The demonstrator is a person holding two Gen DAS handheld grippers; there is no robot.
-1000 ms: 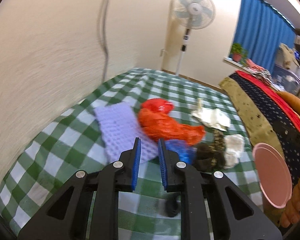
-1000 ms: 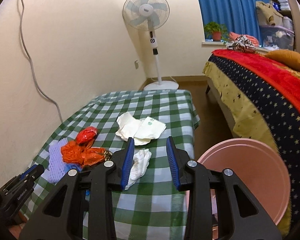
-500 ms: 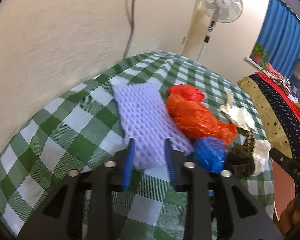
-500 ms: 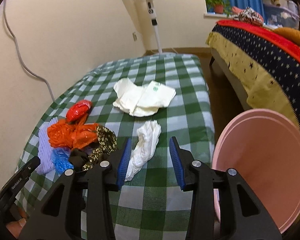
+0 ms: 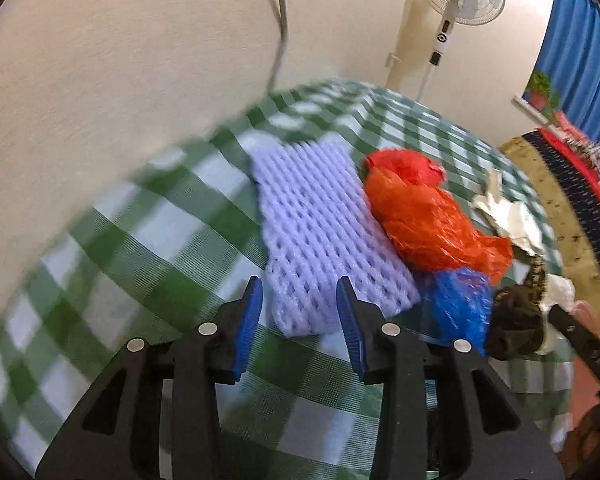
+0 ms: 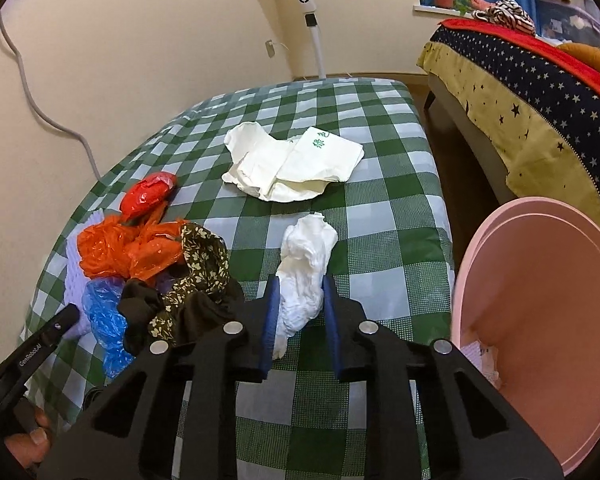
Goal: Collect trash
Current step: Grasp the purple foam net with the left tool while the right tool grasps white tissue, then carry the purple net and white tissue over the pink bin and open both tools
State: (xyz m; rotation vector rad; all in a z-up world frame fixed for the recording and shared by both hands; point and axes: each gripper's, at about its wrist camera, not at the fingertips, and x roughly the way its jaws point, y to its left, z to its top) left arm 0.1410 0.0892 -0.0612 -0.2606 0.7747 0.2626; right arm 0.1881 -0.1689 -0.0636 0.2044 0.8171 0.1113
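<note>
A: Right wrist view: right gripper (image 6: 298,312) at lower centre, jaws closing around the crumpled white tissue (image 6: 305,270). The pads look to be just meeting it; I can't confirm a firm pinch. It still lies on the checked cloth (image 6: 384,208).

B: Left one?

A: Left gripper (image 5: 298,322) has its jaws opening, standing apart either side of the near end of the purple foam net (image 5: 324,236), not touching it.

B: Progress?

A: Early, I'd say. Pink bin (image 6: 540,320) at right edge shows only a small scrap low inside. On the cloth: orange bag (image 6: 128,250), red bag (image 6: 148,196), blue bag (image 6: 104,316), dark floral fabric (image 6: 196,276) bunched at left, folded white paper bag (image 6: 296,166) upper centre.

B: So nearly everything is left.

A: Yes. Tissue goes first, probably the net next.
</note>
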